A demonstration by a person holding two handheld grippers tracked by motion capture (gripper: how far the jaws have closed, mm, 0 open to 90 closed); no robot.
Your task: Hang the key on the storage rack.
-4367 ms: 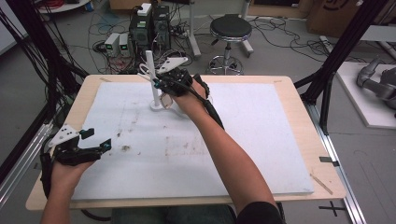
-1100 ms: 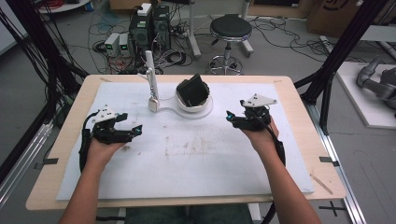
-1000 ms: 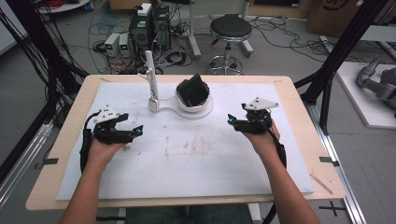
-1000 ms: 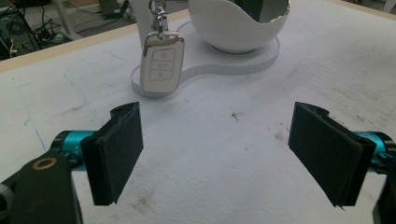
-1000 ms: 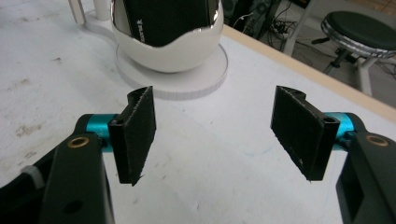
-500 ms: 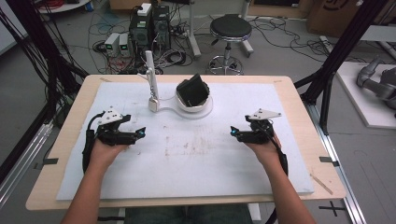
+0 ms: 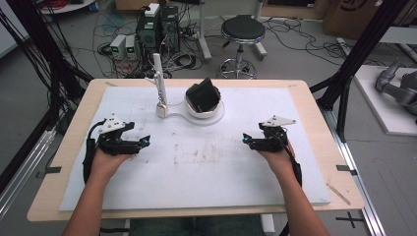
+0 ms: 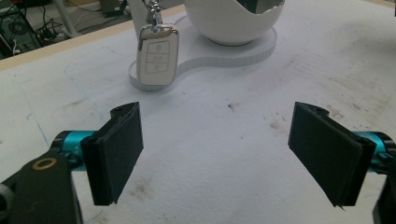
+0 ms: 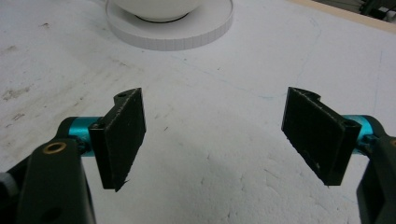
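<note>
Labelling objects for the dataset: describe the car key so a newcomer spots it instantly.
On the white mat, find the white bowl stand at the far middle. The car key hangs at its left end: white, silver-edged, three buttons, unlike the black item in the bowl.

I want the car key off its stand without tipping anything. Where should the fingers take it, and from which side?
Probably the flat faces of the white car key, low on its body, coming in from the left gripper side. It hangs upright from the post with its button face toward those open fingers, clear of the white bowl beside it.

a lab — computers [image 7: 158, 29], tangled cables [image 7: 118, 29], black frame posts [image 7: 361, 54].
</note>
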